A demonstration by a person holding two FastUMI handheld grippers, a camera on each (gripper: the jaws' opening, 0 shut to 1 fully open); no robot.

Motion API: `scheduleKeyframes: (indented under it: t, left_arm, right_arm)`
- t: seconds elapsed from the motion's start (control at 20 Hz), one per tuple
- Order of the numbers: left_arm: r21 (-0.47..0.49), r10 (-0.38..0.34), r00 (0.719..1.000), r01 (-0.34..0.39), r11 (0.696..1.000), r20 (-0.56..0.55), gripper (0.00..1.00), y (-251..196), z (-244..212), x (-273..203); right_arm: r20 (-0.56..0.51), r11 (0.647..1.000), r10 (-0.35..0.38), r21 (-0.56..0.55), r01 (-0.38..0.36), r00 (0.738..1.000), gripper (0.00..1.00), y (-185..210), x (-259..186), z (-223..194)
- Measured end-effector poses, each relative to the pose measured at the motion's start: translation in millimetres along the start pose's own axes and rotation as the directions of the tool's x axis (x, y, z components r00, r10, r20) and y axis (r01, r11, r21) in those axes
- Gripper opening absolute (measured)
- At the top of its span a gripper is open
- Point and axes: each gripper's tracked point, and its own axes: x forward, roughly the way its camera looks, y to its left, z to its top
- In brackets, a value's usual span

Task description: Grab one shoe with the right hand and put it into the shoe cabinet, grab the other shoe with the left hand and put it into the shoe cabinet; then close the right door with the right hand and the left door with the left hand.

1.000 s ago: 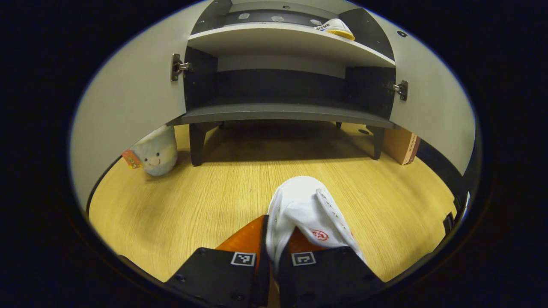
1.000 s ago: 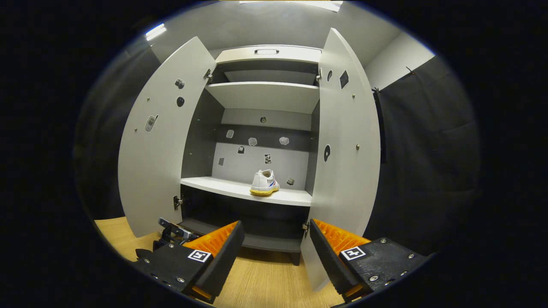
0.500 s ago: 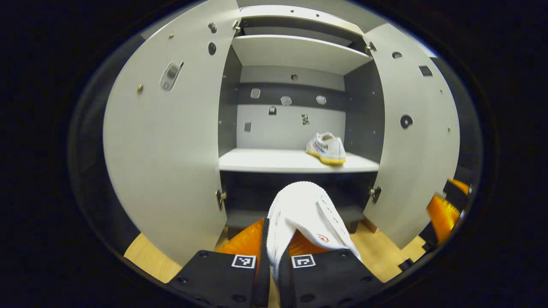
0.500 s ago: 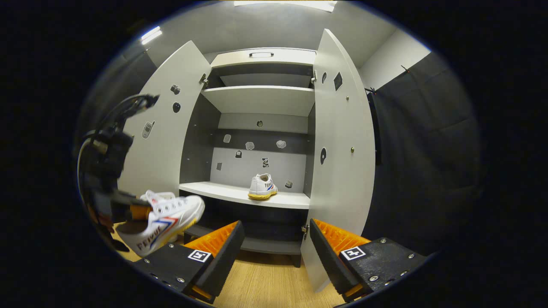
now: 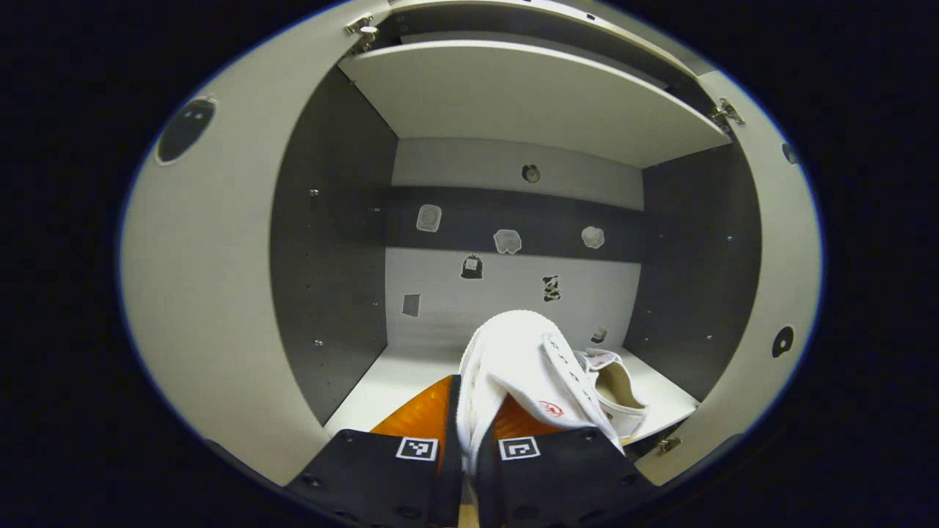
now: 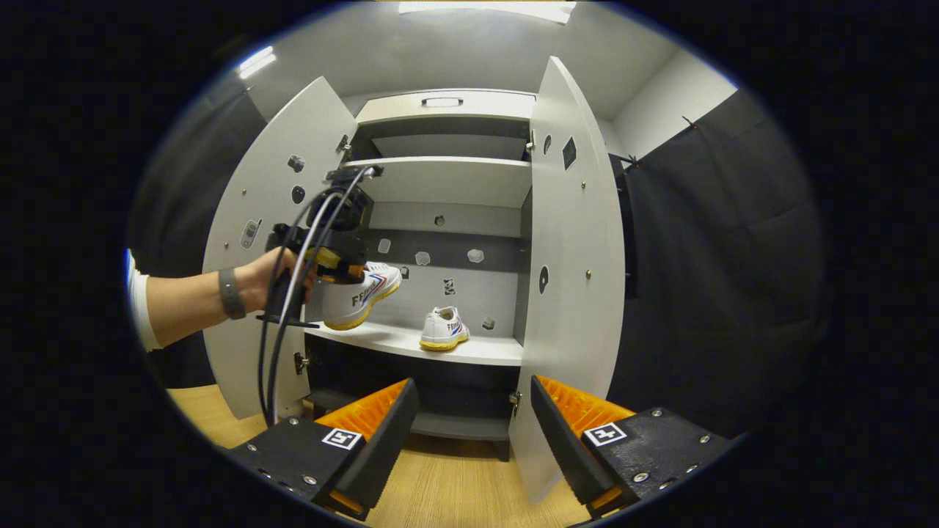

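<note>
- Two white shoes are counted. One, the held shoe [image 5: 524, 367] [image 6: 357, 293], is pinched at its heel end by the left claw [image 5: 469, 411], both fingers pressing on it; in the right gripper view it hangs in the air above the left part of the middle shelf [image 6: 411, 342], toe pointing into the shoe cabinet [image 6: 440, 110].
- The second shoe [image 6: 442, 328] [image 5: 612, 392] stands on that same middle shelf, toward its right part, sole down, apart from the held one.
- One hand [image 6: 275, 279] with a wristband grips the left claw's handle; cables trail down from it.
- The right claw [image 6: 469, 411] is spread wide with nothing between its fingers, low in front of the cabinet.
- Two doors are counted, the left door [image 6: 268, 242] and the right door [image 6: 576, 293], both swung open.
- Several small stickers [image 5: 506, 240] dot the cabinet's back wall above the middle shelf.
- A wooden floor [image 6: 455, 491] lies under the cabinet.
</note>
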Motion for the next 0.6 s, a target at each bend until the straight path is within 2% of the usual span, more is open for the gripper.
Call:
scheduleKeyframes:
  t: [0.15, 0.3, 0.5, 0.6]
  left_arm:
    - [0.033, 0.031, 0.995, -0.028, 0.999, -0.099, 0.16, 0.5, -26.1, 58.9]
    - [0.032, 0.053, 0.985, -0.049, 0.998, -0.167, 0.16, 3.9, -46.2, 90.8]
    - [0.051, 0.072, 0.976, -0.063, 0.997, -0.205, 0.16, 4.1, -62.2, 107.8]
    - [0.047, 0.066, 0.974, -0.058, 0.997, -0.216, 0.2, 3.5, -65.6, 107.2]
  right_arm:
    - [-0.011, 1.0, -0.02, -0.014, 0.02, 1.0, 0.94, -6.3, -3.8, -0.1]
    - [-0.026, 0.998, -0.051, -0.026, 0.05, 0.998, 0.94, -14.1, -8.0, -3.5]
    - [-0.047, 0.997, -0.075, -0.029, 0.074, 0.996, 0.94, -18.3, -12.4, -10.9]
    - [-0.055, 0.997, -0.071, -0.011, 0.07, 0.996, 0.94, -15.6, -15.7, -12.6]
